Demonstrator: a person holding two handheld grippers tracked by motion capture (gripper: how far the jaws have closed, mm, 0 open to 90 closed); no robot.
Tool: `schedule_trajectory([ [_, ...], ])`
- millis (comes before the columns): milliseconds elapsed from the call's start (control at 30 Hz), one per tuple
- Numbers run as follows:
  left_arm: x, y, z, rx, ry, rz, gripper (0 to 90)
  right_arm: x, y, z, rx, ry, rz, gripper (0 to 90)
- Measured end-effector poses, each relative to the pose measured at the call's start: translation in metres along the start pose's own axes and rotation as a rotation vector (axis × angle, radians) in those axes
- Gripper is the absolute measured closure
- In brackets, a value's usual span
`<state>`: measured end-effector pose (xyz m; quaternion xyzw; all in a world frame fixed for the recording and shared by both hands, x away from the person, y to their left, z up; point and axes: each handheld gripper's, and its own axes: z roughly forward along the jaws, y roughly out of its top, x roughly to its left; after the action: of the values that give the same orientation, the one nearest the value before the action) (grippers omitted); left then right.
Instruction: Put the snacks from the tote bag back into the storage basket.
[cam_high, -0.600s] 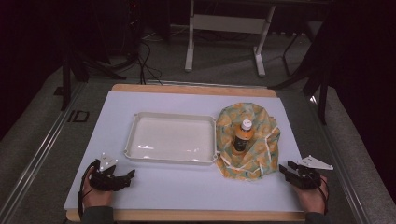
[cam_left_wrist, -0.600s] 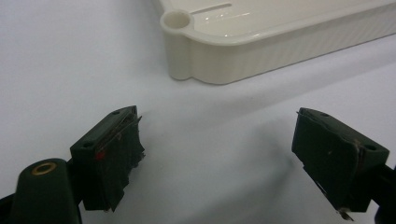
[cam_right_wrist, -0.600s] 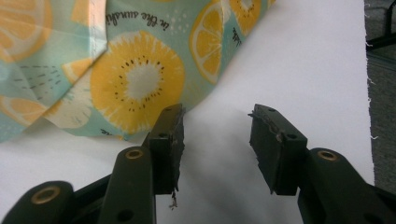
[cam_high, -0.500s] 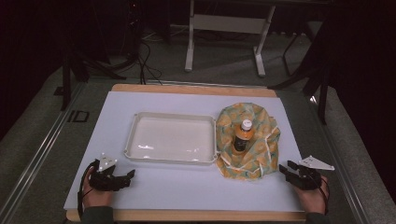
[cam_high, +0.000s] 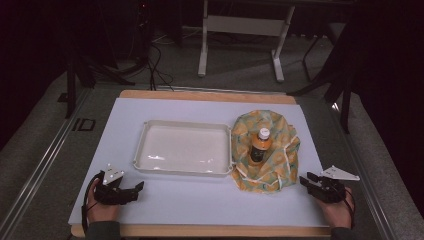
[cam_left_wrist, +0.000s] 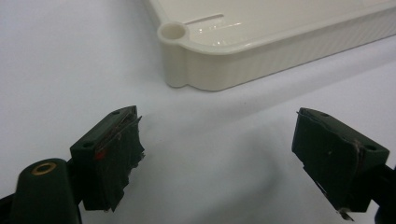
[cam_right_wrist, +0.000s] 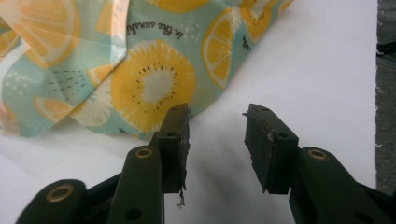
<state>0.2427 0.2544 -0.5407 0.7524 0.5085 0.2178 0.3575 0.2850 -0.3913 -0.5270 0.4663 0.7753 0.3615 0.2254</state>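
A cream plastic tray (cam_high: 185, 172) lies in the middle of the light blue table top (cam_high: 200, 200). To its right an orange drink bottle (cam_high: 260, 147) with a white cap stands upright on a crumpled lemon-print cloth (cam_high: 267, 177). My left gripper (cam_high: 136, 189) rests on the table near the front left, open, with the tray's corner (cam_left_wrist: 187, 60) just ahead of its wide-spread jaws (cam_left_wrist: 217, 135). My right gripper (cam_high: 305, 181) sits near the front right, open (cam_right_wrist: 217, 126) with nothing between the pads. The cloth's edge (cam_right_wrist: 149, 84) lies right in front of it.
The wooden front edge of the table (cam_high: 200, 231) runs just below both hands. Behind the table stand a white metal frame (cam_high: 240, 25) and loose cables (cam_high: 155, 65) on the grey floor. A dark stand's legs (cam_high: 325, 85) sit off the back right corner.
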Motion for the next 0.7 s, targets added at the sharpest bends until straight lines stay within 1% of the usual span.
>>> schedule_trajectory([
  [100, 0.001, 0.0, -0.001, -0.006, -0.007, 0.004, 16.0, 0.001, 0.002, -0.003, 0.012, 0.001, -0.021, 59.4],
  [133, 0.001, 0.0, -0.001, -0.006, -0.007, 0.004, 16.0, 0.001, 0.002, -0.003, 0.012, 0.001, -0.021, 59.4],
  [300, 0.0, -0.001, -0.001, -0.013, -0.019, 0.017, 16.0, 0.002, 0.01, -0.006, 0.021, 0.003, -0.052, 59.1],
  [500, 0.002, -0.001, -0.002, -0.024, -0.034, 0.011, 16.0, 0.005, 0.02, -0.006, 0.043, 0.004, -0.101, 57.8],
  [567, 0.002, -0.001, -0.002, -0.026, -0.035, 0.01, 16.0, 0.006, 0.023, -0.006, 0.049, 0.005, -0.108, 57.8],
  [700, 0.002, -0.002, -0.003, -0.03, -0.039, 0.008, 16.0, 0.008, 0.031, -0.006, 0.064, 0.006, -0.145, 58.2],
])
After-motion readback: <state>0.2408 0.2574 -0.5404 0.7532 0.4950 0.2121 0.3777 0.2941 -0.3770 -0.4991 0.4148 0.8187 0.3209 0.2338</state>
